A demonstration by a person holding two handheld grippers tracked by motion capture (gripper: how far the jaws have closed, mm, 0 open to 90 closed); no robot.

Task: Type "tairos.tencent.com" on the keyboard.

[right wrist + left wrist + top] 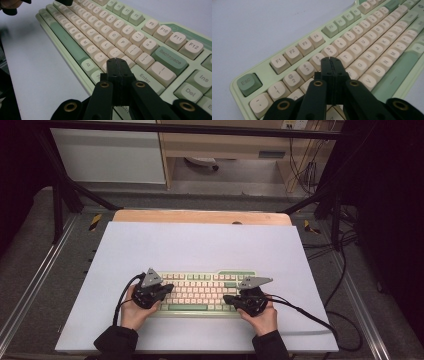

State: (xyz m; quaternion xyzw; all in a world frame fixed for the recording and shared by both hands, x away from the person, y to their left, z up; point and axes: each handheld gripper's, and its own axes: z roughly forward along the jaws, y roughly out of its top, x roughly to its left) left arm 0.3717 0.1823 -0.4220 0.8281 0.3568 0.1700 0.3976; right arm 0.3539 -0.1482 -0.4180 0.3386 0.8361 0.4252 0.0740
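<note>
A pale green keyboard (pixel 202 292) with cream and green keys lies on the white table top near the front. My left gripper (pixel 167 289) hovers over its left end, jaws shut with nothing between them. In the left gripper view the closed tips of the left gripper (pixel 331 59) hang just above the keys by the number row of the keyboard (pixel 352 45). My right gripper (pixel 227 299) sits over the right end, also shut and empty. In the right gripper view the right gripper (pixel 115 60) hangs above the keys left of Enter on the keyboard (pixel 120 37).
A white sheet (pixel 200 250) covers the wooden table, with room behind and beside the keyboard. A black frame (pixel 65 190) and cables (pixel 340 285) surround the table. Each gripper trails a black cable toward the front edge.
</note>
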